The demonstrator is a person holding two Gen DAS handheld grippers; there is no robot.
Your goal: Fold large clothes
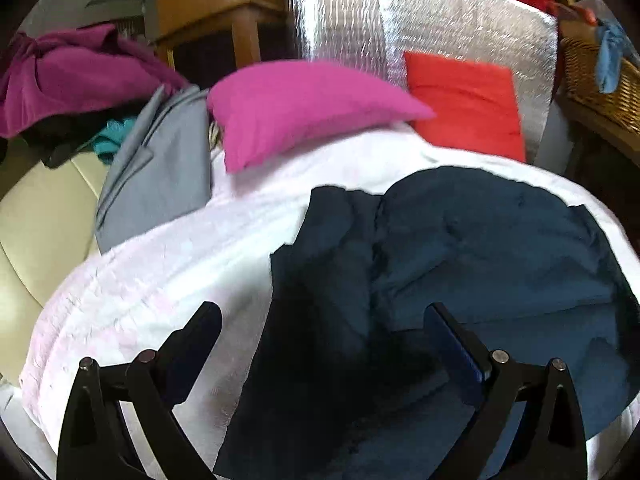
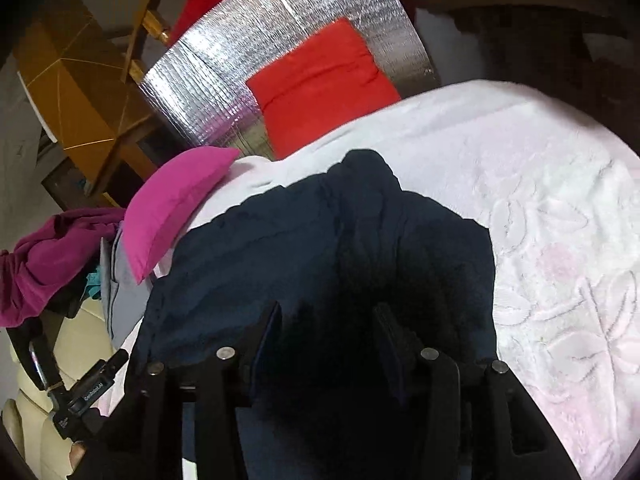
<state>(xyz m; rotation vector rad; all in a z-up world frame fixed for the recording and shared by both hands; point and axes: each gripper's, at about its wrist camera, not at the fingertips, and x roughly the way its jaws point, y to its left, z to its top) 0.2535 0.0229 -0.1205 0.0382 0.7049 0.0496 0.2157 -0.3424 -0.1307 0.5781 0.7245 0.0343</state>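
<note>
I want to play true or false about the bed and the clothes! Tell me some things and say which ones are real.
1. The dark blue garment lies on a white bedspread. True.
2. The pink pillow is lying on top of the dark blue garment. False: it sits further back, apart from it.
3. The left gripper is open. True.
4. The red cushion leans against a silver sheet. True.
5. The purple cloth is spread flat on the bed. False: it is bunched in a pile off to the side.
6. The right gripper holds the pink pillow. False: it is open above the dark blue garment.
</note>
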